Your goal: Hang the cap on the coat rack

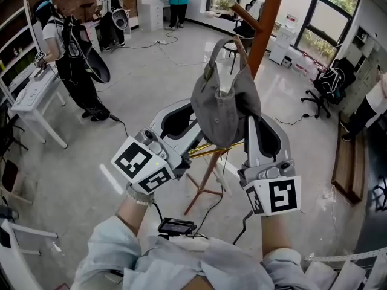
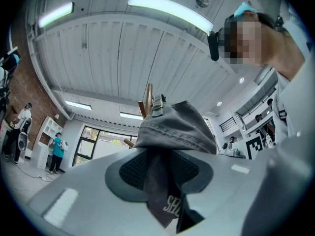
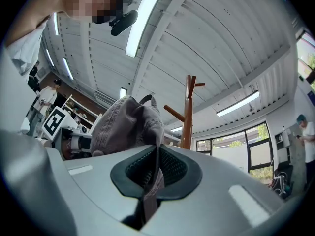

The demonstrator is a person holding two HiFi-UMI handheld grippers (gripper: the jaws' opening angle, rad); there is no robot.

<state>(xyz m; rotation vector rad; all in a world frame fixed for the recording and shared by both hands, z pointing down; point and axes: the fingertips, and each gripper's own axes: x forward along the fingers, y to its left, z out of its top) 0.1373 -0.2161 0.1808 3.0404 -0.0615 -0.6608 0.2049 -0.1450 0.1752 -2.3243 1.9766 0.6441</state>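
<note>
The grey cap (image 1: pixel 225 110) hangs in the air just in front of the coat rack (image 1: pixel 266 23), crown towards the camera and its back strap arching upward beside one of the rack's lower pegs. From the head view I cannot tell whether the strap touches that peg.

The left tool (image 1: pixel 192 122) grips the cap on the side farther from the rack's post, and the right tool (image 1: pixel 257 128) grips the side nearer it. Both are clamped on the cloth.

The left gripper view shows a fold of grey fabric with white lettering pinched between the dark pads. The strap's buckle sits at the cap's top, right against the rack's wooden tip. The head view shows none of this.

The right gripper view shows a thinner edge of cloth caught between its pads. The rack's post and angled pegs rise just beside the cap, against the ceiling.

Only the head view shows the rack's splayed legs on the grey floor (image 1: pixel 151 77) beneath the cap. A person (image 1: pixel 72 59) in dark clothes stands by a white bench (image 1: pixel 36 95), well apart from the rack.
</note>
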